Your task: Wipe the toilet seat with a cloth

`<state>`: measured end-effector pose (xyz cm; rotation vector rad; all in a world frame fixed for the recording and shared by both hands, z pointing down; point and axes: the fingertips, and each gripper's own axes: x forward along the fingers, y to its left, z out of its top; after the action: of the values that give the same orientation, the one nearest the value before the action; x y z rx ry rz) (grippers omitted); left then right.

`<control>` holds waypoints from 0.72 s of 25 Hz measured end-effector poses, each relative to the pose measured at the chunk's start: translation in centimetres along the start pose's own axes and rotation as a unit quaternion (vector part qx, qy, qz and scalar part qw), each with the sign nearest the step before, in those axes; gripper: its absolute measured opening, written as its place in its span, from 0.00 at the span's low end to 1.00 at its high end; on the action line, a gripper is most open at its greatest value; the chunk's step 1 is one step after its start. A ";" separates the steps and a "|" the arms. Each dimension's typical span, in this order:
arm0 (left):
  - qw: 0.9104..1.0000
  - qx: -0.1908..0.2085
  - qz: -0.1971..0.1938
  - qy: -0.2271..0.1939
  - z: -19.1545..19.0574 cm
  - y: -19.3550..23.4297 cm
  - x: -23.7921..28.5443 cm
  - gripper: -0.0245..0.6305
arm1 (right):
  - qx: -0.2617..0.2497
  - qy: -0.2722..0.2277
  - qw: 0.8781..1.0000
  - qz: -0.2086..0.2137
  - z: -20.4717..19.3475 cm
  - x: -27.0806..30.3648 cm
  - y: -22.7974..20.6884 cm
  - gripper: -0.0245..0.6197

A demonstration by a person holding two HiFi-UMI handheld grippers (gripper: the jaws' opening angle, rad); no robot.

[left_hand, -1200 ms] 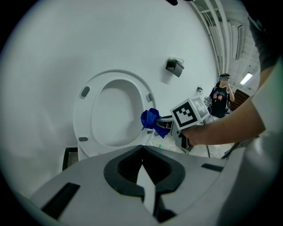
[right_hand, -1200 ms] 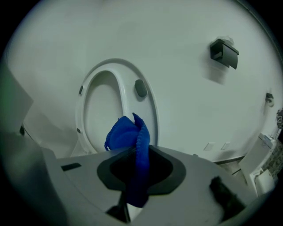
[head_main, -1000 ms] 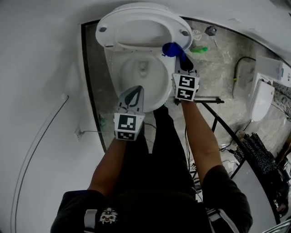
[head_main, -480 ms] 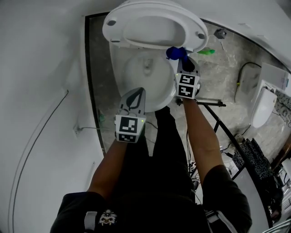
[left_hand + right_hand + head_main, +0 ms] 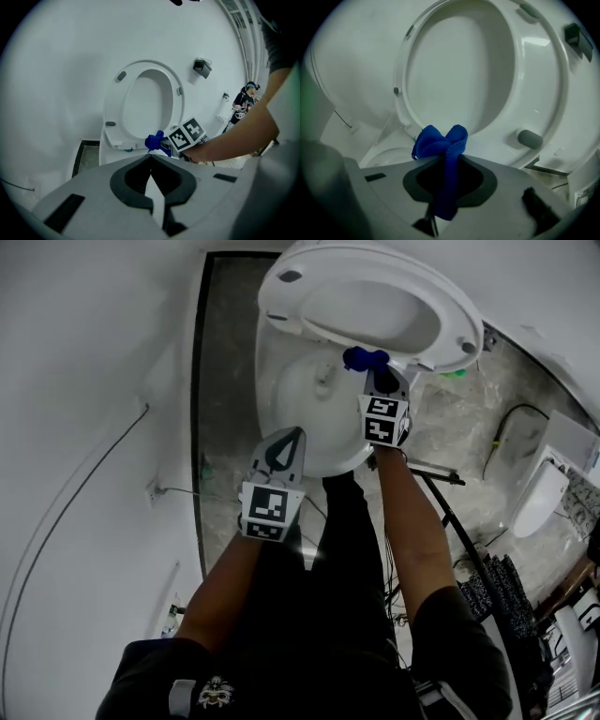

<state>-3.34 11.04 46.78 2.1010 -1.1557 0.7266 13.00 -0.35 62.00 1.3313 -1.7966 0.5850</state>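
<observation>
Head view: compared with a second ago, the blue cloth [image 5: 364, 358] has slid leftwards along the lower edge of the raised toilet seat [image 5: 452, 320], from near its right end to about its middle. The right gripper [image 5: 377, 373] has travelled with it. The left gripper [image 5: 296, 435] hangs over the front rim of the bowl [image 5: 291, 399], much as before.

Left gripper view: the left gripper [image 5: 151, 157] has its jaws pressed together with nothing between them. The cloth [image 5: 154, 140] lies well ahead of them, at the foot of the toilet seat [image 5: 111, 105].

Right gripper view: the right gripper [image 5: 449, 158] pinches the cloth [image 5: 439, 142]. A bunched fold sticks out past the fingertips against the toilet seat [image 5: 540, 79], and a tail hangs back between the jaws.
</observation>
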 end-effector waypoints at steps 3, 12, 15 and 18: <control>1.000 -0.009 0.008 0.001 -0.6 0.9 -0.5 0.05 | -0.007 0.005 1.000 0.014 0.3 0.7 2.0 0.14; 0.998 -0.044 0.031 -0.015 -1.7 3.6 -1.8 0.05 | -0.054 -0.007 0.996 0.068 3.6 2.8 9.5 0.14; 0.997 -0.056 0.039 -0.019 -2.1 4.3 -2.5 0.05 | -0.064 -0.019 0.994 0.083 5.4 3.0 11.8 0.14; 0.996 -0.065 0.048 -0.024 -2.2 5.1 -3.1 0.05 | -0.067 -0.029 0.993 0.093 7.0 3.0 13.3 0.14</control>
<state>-9.57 12.16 47.30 1.9760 -1.3032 0.6299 -2.11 -2.81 61.72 1.1087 -1.9849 0.5183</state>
